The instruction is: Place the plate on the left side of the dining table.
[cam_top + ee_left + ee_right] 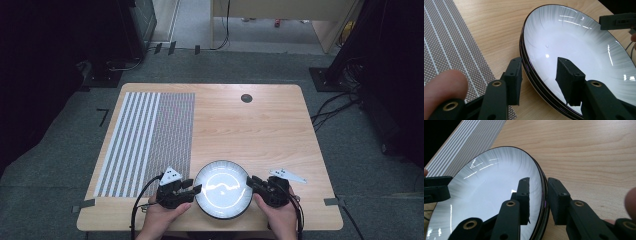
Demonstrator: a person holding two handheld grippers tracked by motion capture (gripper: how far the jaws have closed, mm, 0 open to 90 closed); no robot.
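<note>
From the high view, a white plate point(222, 189) with a dark rim lies near the front edge of the surface point(250, 130), a little right of the middle of that edge. The left hand-held gripper point(194, 188) is at the plate's left rim and the right hand-held gripper point(251, 181) at its right rim, so the plate lies between them and both are equally near. A striped placemat point(145, 142) covers the left part of the surface.

In the left gripper view, the left hand-held gripper point(540, 82) is wide open, with one jaw outside the rim and the other over the inside of the plate point(579, 50); it straddles the rim but has not closed on it. The rim shows several dark lines, so it may be a stack of plates, though I cannot be sure.

In the right gripper view, the right hand-held gripper point(539, 200) has narrowed its jaws around the rim of the plate point(486, 190), one inside and one outside. It seems to pinch the rim or nearly so. For a lift, the left one must close first, I judge.
</note>
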